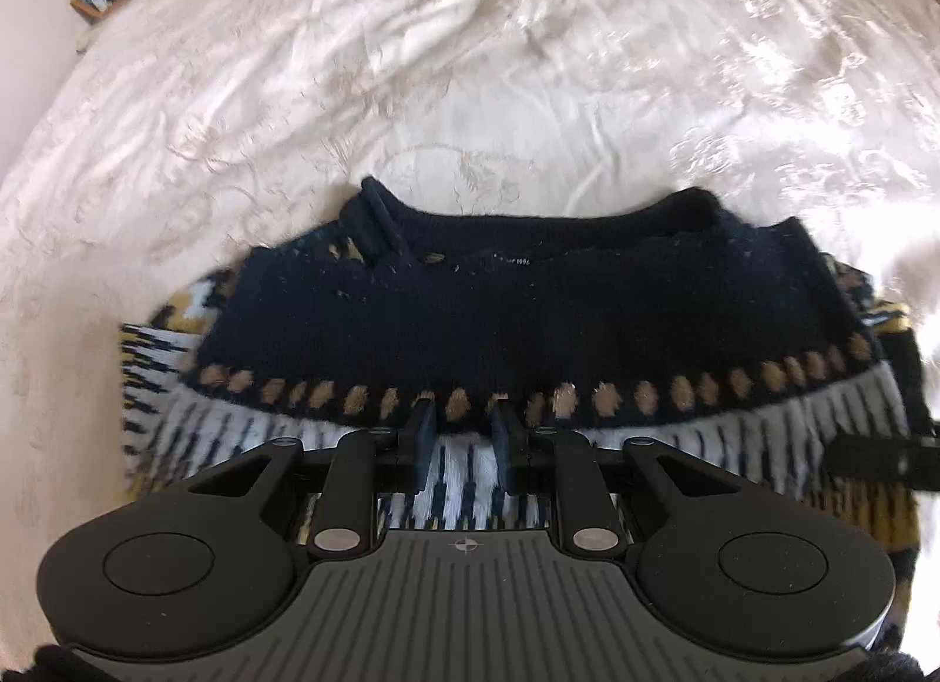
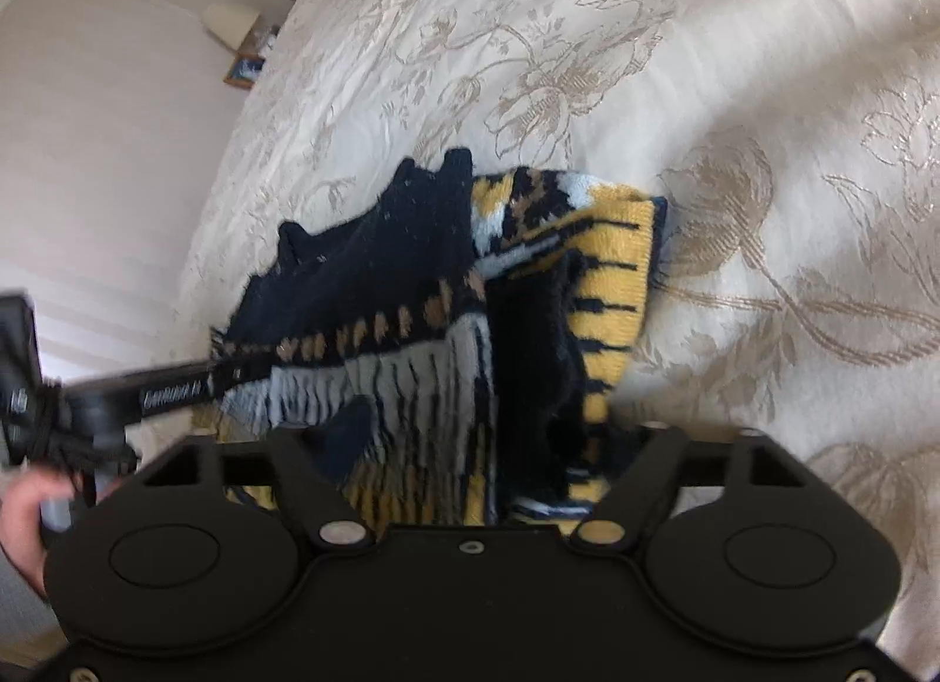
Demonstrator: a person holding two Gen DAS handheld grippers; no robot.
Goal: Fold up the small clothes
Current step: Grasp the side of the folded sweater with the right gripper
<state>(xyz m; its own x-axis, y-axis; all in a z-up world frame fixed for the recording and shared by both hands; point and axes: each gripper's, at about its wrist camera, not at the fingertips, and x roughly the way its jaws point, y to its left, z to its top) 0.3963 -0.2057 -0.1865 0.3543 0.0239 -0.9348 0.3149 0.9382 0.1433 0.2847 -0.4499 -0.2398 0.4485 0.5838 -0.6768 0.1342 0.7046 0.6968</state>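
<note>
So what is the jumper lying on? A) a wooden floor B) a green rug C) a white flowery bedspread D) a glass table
C: the dark blue, white and yellow jumper lies on a pale bedspread with a woven flower pattern, seen all around it in both wrist views.

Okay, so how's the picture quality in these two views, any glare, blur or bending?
Left wrist view: sunlight washes out the bedspread at the top and right, the fisheye bows the sweater, and the sweater's left edge is smeared. Right wrist view: softer all over, the other tongs entering from the left are streaked, and the sweater's dark folds lose detail.
</note>
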